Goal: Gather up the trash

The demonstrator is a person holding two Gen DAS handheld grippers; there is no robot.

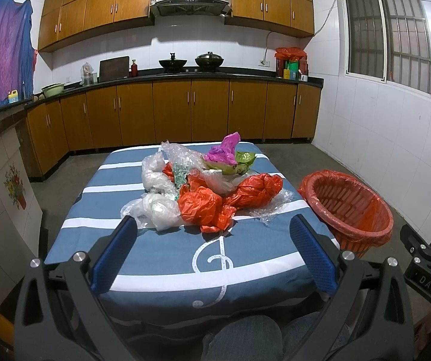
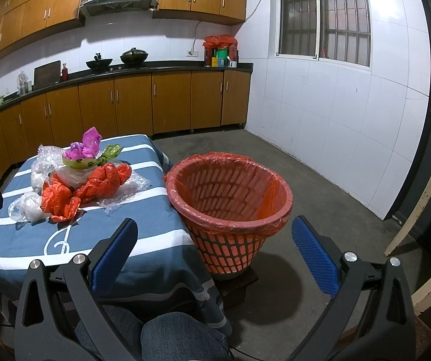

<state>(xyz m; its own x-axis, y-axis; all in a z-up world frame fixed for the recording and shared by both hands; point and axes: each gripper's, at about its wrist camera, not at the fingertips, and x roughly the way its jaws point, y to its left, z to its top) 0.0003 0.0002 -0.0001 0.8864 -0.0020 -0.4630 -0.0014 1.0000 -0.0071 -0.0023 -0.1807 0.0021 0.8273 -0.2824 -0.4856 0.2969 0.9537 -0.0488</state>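
A pile of trash lies on the blue striped tablecloth (image 1: 161,252): crumpled orange bags (image 1: 203,204) (image 2: 62,200), clear plastic bags (image 1: 155,207) (image 2: 26,206), bubble wrap (image 1: 272,207) (image 2: 125,194), a purple bag (image 1: 224,150) (image 2: 84,146) and green wrapping (image 1: 245,159). An orange bin with an orange liner (image 1: 350,207) (image 2: 230,198) stands right of the table. My left gripper (image 1: 212,225) is open and empty, short of the pile. My right gripper (image 2: 215,228) is open and empty, in front of the bin.
Wooden kitchen cabinets (image 1: 209,111) and a dark counter with pots (image 1: 206,58) run along the back wall. A white tiled wall with a window (image 2: 323,15) is on the right. A pale wooden table leg (image 2: 420,210) stands at the far right. A knee in jeans (image 2: 179,337) is below.
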